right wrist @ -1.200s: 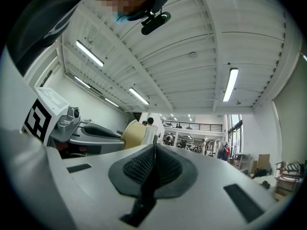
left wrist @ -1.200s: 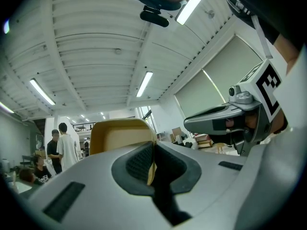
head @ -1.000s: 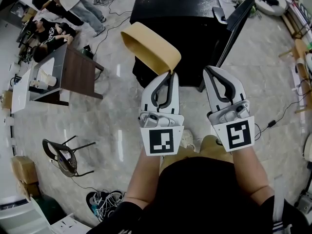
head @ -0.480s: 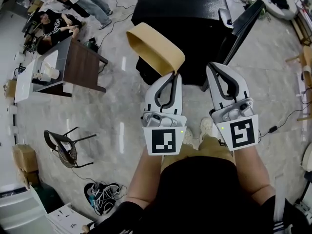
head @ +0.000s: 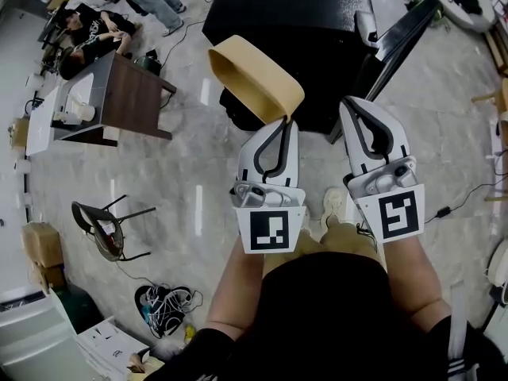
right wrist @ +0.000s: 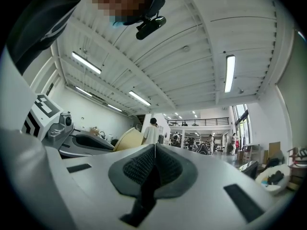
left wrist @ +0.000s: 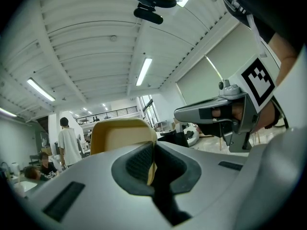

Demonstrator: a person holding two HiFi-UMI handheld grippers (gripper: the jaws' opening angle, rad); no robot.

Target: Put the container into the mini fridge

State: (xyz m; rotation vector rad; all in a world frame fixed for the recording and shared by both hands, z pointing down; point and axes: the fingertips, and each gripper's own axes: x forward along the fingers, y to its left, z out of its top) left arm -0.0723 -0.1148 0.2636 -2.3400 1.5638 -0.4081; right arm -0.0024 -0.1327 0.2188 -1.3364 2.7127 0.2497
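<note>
Pale marble floor fills the frame. A black mini fridge stands at top centre. Just below it, the tan container hangs tilted in the air, its rim pinched by the left claw. The right claw, centre right, is pressed together and empty.

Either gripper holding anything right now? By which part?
The left gripper holds the tan container, jaws pinched on the near edge of its wall. The right gripper is shut on nothing.
</note>
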